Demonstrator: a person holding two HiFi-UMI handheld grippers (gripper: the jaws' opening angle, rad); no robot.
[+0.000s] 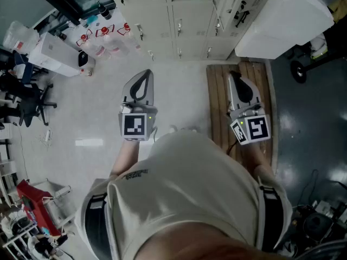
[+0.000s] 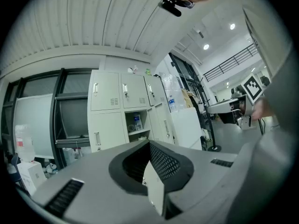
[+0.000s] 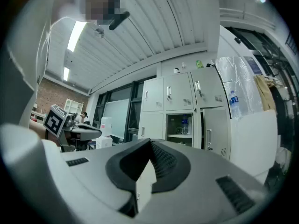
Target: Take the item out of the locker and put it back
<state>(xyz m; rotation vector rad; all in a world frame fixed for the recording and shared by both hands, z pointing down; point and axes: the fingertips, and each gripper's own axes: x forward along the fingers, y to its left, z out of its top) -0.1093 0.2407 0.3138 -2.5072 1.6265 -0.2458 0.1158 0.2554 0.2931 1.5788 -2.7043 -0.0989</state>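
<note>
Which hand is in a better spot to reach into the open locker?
Probably left. In the left gripper view the open locker sits almost straight beyond the left gripper. For the right gripper it lies off to the right. Both grippers are shut and not near it yet.

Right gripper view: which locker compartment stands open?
The lower-row compartment, second from the left. Its inside shows, with a bottle on a shelf. The rest show only doors.

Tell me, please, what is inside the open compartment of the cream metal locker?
A clear plastic bottle stands on its shelf beside a small unidentifiable object; the right gripper's body covers the space below.
</note>
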